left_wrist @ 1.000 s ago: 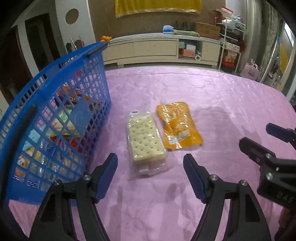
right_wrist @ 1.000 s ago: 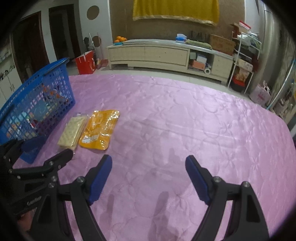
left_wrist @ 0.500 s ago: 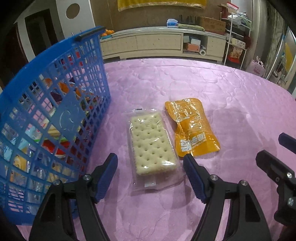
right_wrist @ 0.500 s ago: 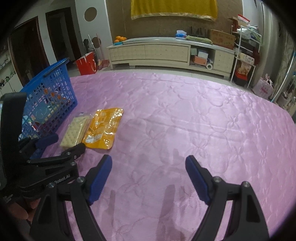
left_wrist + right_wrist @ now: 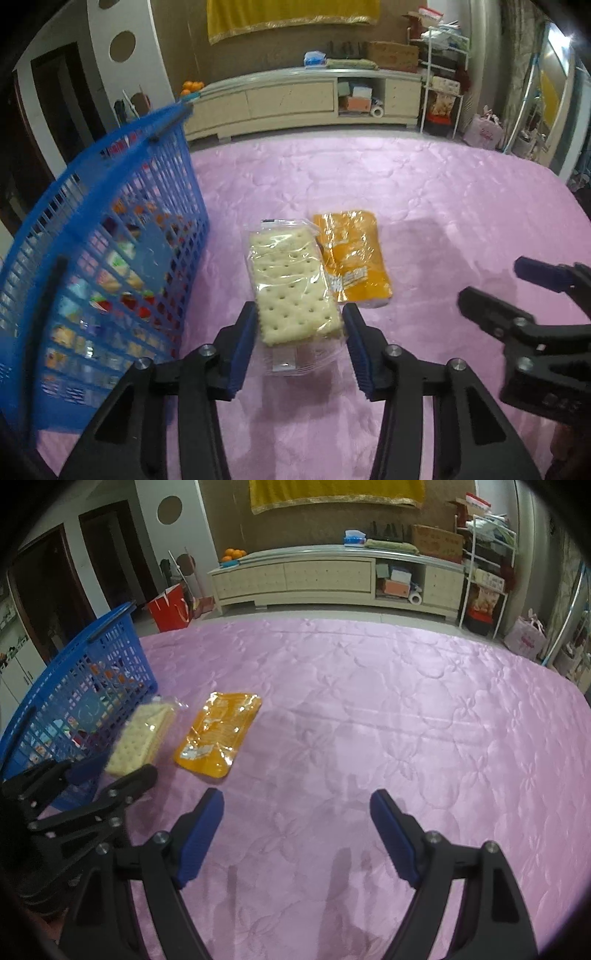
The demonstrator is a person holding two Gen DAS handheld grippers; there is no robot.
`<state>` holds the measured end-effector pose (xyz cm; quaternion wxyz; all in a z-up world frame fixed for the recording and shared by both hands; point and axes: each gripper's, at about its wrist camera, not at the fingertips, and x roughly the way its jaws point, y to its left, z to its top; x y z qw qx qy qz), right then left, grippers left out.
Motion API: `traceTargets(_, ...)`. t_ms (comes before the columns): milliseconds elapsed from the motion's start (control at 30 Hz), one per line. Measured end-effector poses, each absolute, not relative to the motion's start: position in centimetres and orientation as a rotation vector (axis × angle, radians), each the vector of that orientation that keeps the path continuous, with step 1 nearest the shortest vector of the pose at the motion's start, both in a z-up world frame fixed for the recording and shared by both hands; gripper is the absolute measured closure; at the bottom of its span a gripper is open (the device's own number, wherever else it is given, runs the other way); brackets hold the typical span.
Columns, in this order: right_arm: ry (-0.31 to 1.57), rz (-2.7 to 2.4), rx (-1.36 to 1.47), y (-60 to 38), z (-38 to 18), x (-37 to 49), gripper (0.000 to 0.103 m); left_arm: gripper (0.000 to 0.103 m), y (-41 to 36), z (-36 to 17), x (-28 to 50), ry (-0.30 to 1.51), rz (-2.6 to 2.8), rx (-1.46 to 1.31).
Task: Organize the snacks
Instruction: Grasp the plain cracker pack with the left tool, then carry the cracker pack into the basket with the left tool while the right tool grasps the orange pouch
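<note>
- Centrally, the cracker packet is seen lying on the pink quilted counter, between the blue basket and the orange snack pouch, whose edge it touches or slightly overlaps.
- Its near end is bracketed by the left gripper, whose pads stand against or just beside the packet's sides; whether it is already pinched cannot be told, though from the right wrist view the packet looks slightly tilted.
- The right gripper is held wide apart over bare counter, nothing between its fingers.
- Several snacks are already seen through the basket's mesh, so the task is judged well advanced, with two items left out.
- A slip is judged possible: the clear wrapper is slick, and only the near end is covered.
- The crackers could be cracked by too hard a squeeze.
- The pouch could be dragged along where the wrappers meet.
</note>
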<state>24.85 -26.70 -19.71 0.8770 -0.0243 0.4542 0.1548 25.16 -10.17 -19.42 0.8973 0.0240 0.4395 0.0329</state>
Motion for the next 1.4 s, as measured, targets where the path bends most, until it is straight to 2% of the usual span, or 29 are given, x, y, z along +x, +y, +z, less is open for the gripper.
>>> traceTargets(367, 0.925, 0.325, -0.033, -25.0, -15.4, 23.4, 0.018, 0.059, -8.8, -13.5, 21.7, 0.799, 0.010, 0.046)
traceTargets(667, 0.956, 0.330, 0.008, -23.1, -15.7, 24.6, 0.018, 0.059, -5.0, -7.4, 20.1, 0.669, 0.045, 0.057)
traceTargets(933, 1.005, 0.315, 0.007, -20.6, -18.0, 26.9, 0.018, 0.059, 1.0, -7.9, 20.7, 0.715, 0.168, -0.013)
traceTargets(1400, 1.122, 0.174, -0.072, -16.1, -22.7, 32.1, 0.018, 0.059, 8.7, -10.7, 24.2, 0.906, 0.274, -0.138)
